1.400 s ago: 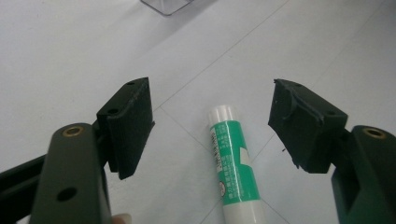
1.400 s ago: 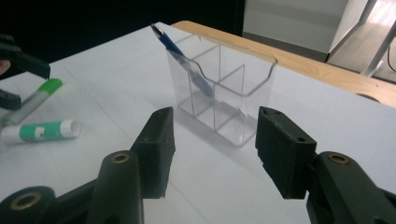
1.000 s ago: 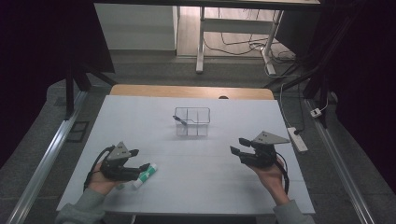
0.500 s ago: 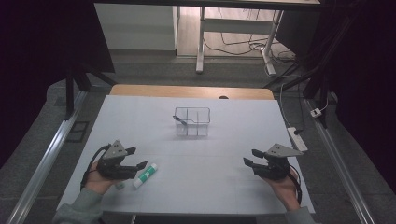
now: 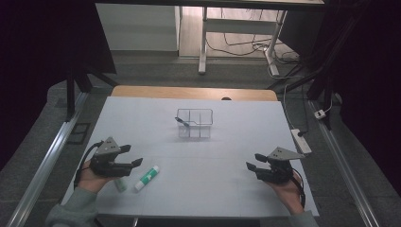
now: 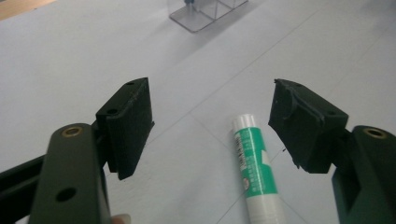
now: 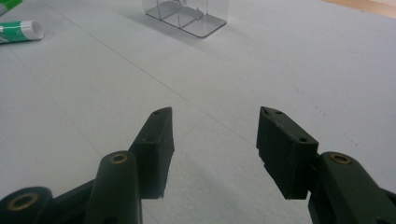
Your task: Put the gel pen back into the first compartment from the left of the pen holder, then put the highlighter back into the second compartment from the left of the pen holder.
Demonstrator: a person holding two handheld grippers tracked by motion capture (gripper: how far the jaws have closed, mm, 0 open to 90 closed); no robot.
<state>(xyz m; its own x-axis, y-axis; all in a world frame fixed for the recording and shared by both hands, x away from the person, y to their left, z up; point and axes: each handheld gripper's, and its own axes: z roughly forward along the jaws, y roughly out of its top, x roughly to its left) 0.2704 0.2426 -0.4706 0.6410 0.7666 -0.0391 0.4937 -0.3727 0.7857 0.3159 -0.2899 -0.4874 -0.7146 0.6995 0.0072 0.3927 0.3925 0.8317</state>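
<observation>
A white and green glue stick [image 5: 147,178] lies on the white table [image 5: 213,156] near the front left. My left gripper [image 5: 132,155] hovers just left of it, open. In the left gripper view the glue stick [image 6: 254,172] lies on the table below the gap of the left gripper [image 6: 210,107], nearer the right jaw, untouched. A second green tube [image 5: 119,184] lies partly under that hand. My right gripper [image 5: 254,161] is at the front right, open; in the right gripper view the right gripper [image 7: 215,126] has nothing between its jaws.
A clear compartment box [image 5: 195,124] stands mid-table toward the far side with a small dark item inside; the clear box [image 7: 187,16] lies ahead of the right jaws. A power strip [image 5: 301,141] lies off the table's right edge.
The right hand has moved to the right and toward the near edge, sinking closer to the table. The left gripper has risen slightly beside the glue stick.
</observation>
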